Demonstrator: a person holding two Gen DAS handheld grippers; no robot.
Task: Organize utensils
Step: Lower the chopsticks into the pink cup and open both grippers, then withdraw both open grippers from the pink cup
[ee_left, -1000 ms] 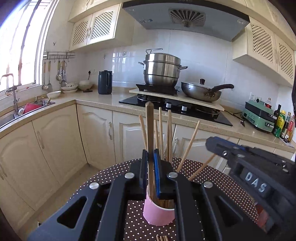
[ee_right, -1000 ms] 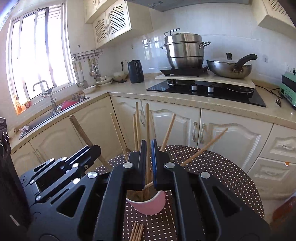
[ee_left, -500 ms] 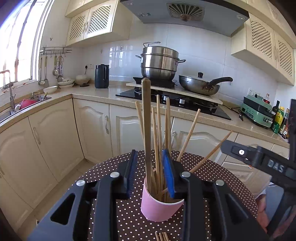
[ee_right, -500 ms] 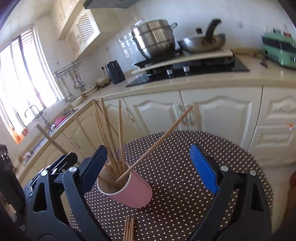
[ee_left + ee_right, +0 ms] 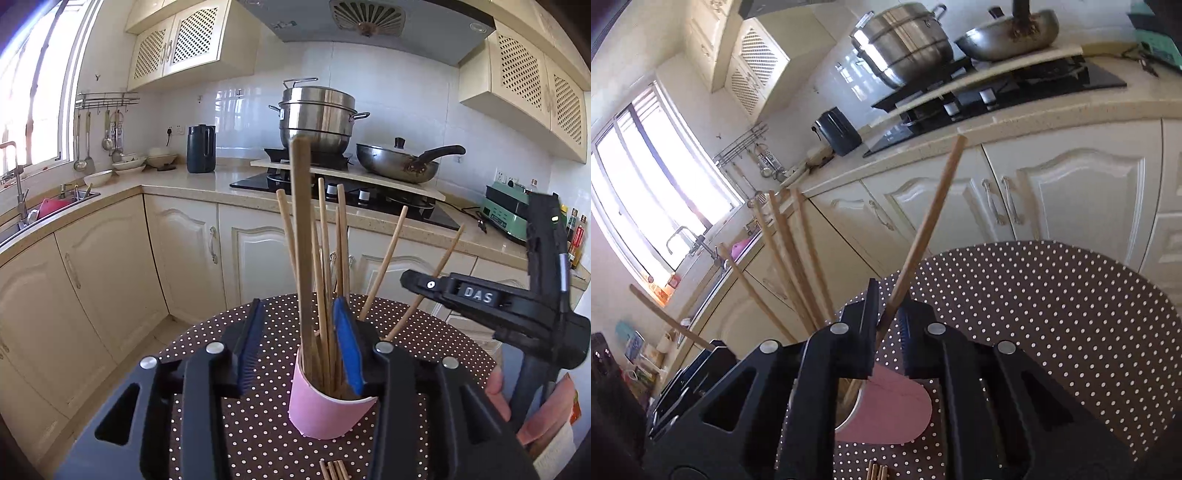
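Observation:
A pink cup stands on the dotted table and holds several wooden chopsticks and a wider flat stick. My left gripper straddles the cup's rim. Its jaws are opening, and the flat stick stands loose between them, clear of the pads. My right gripper is rolled sideways and shut on one chopstick that leans out of the cup. In the left wrist view, that gripper reaches in from the right, with a hand behind it.
A few loose chopsticks lie at the table's near edge. Behind the table, cream cabinets run under a counter with a steamer pot, a wok, a dark kettle and a sink at left.
The left jaws have parted from the flat stick, which now stands in the cup. The right gripper let go, opened wide, sank and rolled, then closed on a leaning chopstick.

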